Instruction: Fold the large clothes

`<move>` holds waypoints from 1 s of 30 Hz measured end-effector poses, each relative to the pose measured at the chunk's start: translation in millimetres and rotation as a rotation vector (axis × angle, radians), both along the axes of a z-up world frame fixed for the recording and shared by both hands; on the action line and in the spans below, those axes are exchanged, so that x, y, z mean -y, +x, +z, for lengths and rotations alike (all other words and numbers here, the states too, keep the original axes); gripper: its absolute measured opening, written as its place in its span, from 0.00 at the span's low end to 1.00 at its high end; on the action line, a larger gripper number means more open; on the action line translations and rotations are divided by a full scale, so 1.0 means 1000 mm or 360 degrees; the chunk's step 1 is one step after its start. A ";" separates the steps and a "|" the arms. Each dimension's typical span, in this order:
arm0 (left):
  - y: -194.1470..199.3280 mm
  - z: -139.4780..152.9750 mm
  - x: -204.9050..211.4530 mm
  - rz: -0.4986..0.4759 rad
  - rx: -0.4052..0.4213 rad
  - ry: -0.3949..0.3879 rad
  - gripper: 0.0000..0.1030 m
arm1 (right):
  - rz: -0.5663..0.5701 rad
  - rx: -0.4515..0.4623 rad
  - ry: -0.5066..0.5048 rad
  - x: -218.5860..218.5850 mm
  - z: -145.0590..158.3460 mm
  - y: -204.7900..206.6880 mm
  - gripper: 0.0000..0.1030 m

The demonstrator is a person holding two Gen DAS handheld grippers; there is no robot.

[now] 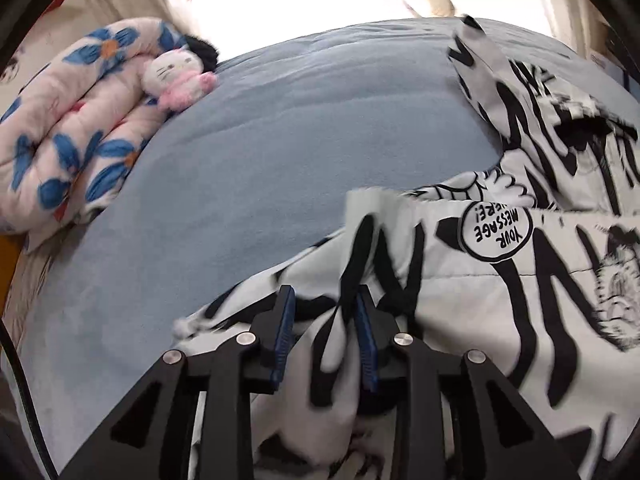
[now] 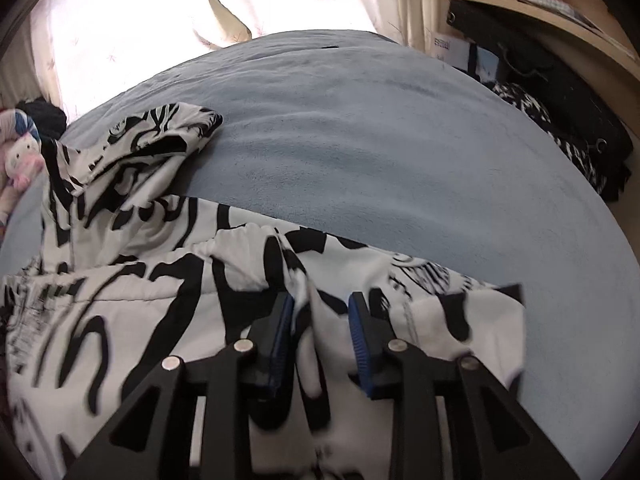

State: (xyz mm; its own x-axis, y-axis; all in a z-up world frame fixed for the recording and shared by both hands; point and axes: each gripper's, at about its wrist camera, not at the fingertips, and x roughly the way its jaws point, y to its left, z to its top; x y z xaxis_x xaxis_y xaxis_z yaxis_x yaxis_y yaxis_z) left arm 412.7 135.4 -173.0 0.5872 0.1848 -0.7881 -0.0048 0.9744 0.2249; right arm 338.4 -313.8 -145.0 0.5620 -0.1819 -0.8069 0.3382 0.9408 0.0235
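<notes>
A large white garment [image 1: 472, 304] printed with black graffiti lettering lies crumpled on a blue-grey bed cover [image 1: 280, 140]. In the left wrist view it fills the lower right. My left gripper [image 1: 325, 298] stands over its near edge, blue pads apart, with a raised fold of the cloth loose between them. In the right wrist view the same garment [image 2: 132, 304] spreads across the lower left, one part reaching up and left. My right gripper [image 2: 322, 302] hovers over its right end with the jaws apart and a ridge of cloth slack between the pads.
A folded quilt with blue flowers [image 1: 68, 148] and a white-and-pink plush toy [image 1: 176, 76] lie at the bed's left. Bare bed cover [image 2: 380, 152] stretches beyond the garment. Black bags [image 2: 568, 112] and a wooden shelf [image 2: 560, 12] stand off the bed's right side.
</notes>
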 end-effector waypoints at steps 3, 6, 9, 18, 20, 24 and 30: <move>-0.032 0.036 -0.005 0.0018 0.0066 -0.0086 0.29 | 0.0027 0.0110 -0.0023 -0.020 0.029 -0.029 0.29; -0.074 0.063 0.008 -0.0045 0.0152 -0.0116 0.29 | 0.0144 0.0127 -0.0012 -0.061 0.042 -0.055 0.29; -0.120 0.070 0.029 -0.0108 0.0159 -0.0173 0.29 | 0.0348 0.0136 0.0078 -0.114 0.041 -0.079 0.29; -0.161 0.000 0.019 0.0055 -0.0053 -0.0155 0.30 | 0.0454 0.0036 -0.0089 -0.149 0.000 -0.112 0.29; -0.156 -0.010 -0.011 0.0137 -0.0059 -0.0213 0.30 | 0.0324 -0.0021 -0.0123 -0.120 -0.006 -0.111 0.29; -0.156 -0.003 -0.038 0.0179 0.0007 -0.0272 0.26 | -0.0014 -0.0066 -0.0183 -0.046 -0.008 -0.129 0.29; -0.154 0.002 -0.059 0.0239 0.0068 -0.0285 0.25 | -0.0172 0.0060 -0.0008 0.012 0.003 -0.166 0.00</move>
